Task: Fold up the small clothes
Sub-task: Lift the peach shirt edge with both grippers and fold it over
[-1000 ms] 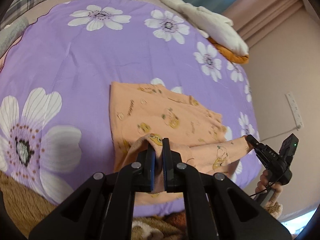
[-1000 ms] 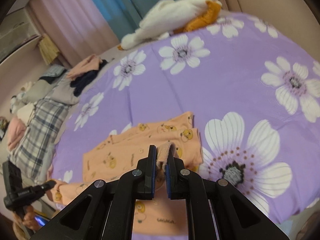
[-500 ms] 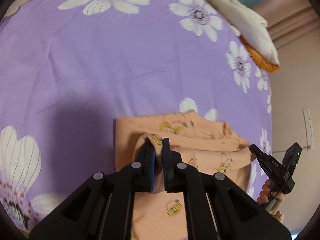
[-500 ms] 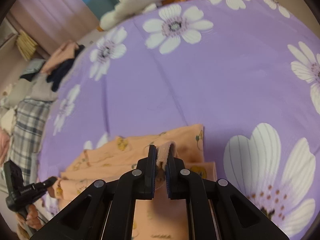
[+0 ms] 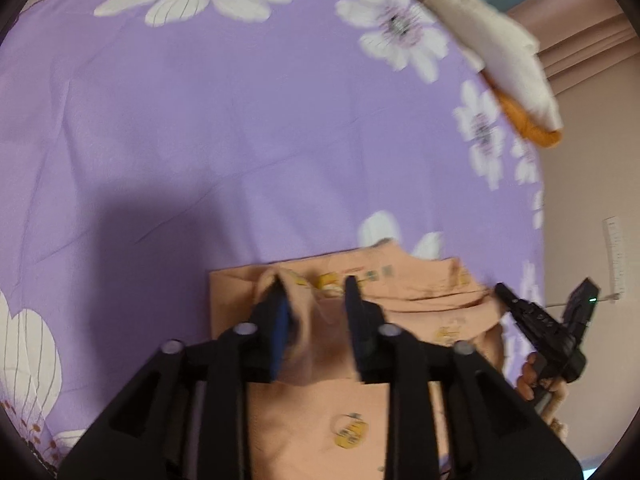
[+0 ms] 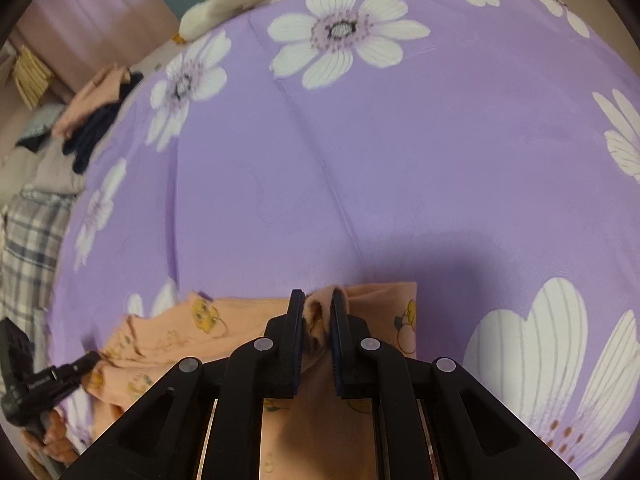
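Observation:
A peach garment (image 5: 340,412) with yellow cartoon prints lies doubled over on the purple flowered bedsheet (image 5: 200,120). My left gripper (image 5: 314,292) sits low at its far left corner. Its jaws are opening, and a loose ridge of cloth stands between them, leaning on the left pad without being pinched. My right gripper (image 6: 316,308) is shut on a fold of the same garment (image 6: 192,320) near its far right corner, low over the sheet (image 6: 360,160). Each view shows the other gripper at the garment's far end: right gripper (image 5: 504,292), left gripper (image 6: 90,358).
A white and orange plush toy (image 5: 500,52) lies at the bed's far edge. A pile of clothes (image 6: 92,120) and a plaid cloth (image 6: 28,240) sit off to the left. A wall with a power strip (image 5: 614,248) borders the bed.
Both grippers carried the garment's near edge forward and down onto its far half, folding it over. The left jaws, pinching cloth before, have come apart. The right stays clamped.

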`<state>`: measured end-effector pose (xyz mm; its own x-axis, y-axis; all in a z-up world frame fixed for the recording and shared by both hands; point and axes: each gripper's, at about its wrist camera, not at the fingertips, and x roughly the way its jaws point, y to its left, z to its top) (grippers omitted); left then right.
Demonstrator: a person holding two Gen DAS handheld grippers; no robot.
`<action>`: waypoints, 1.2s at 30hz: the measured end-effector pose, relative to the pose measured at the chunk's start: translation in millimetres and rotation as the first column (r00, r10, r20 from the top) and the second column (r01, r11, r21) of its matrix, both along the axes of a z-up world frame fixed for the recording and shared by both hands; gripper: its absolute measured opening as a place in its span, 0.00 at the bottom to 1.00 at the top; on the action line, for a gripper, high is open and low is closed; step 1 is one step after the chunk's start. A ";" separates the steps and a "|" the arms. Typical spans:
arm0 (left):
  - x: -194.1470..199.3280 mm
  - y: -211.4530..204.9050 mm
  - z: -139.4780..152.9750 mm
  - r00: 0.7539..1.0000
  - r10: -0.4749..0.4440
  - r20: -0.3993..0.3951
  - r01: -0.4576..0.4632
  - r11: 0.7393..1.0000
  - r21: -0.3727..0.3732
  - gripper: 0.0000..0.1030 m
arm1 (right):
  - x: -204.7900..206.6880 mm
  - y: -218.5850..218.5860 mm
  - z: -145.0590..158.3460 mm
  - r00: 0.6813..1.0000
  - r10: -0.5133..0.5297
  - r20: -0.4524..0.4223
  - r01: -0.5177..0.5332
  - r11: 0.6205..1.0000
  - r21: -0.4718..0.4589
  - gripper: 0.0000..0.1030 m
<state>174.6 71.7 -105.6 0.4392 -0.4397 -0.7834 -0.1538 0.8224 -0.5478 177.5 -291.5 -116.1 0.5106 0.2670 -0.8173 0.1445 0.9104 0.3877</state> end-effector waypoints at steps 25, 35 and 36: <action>-57.1 -54.3 -7.5 0.987 -0.157 0.016 0.154 0.982 0.111 0.12 | -32.7 54.5 -16.1 0.970 0.241 -0.037 -0.243 0.967 -0.074 0.12; -0.4 -46.1 -17.4 0.989 -0.132 0.065 0.126 0.988 0.090 0.12 | 6.4 58.8 -18.5 0.975 0.223 -0.011 -0.223 0.970 -0.098 0.12; 9.7 -43.1 -20.5 0.990 -0.125 0.068 0.119 0.989 0.089 0.12 | 10.4 57.3 -17.9 0.976 0.216 -0.010 -0.216 0.971 -0.105 0.12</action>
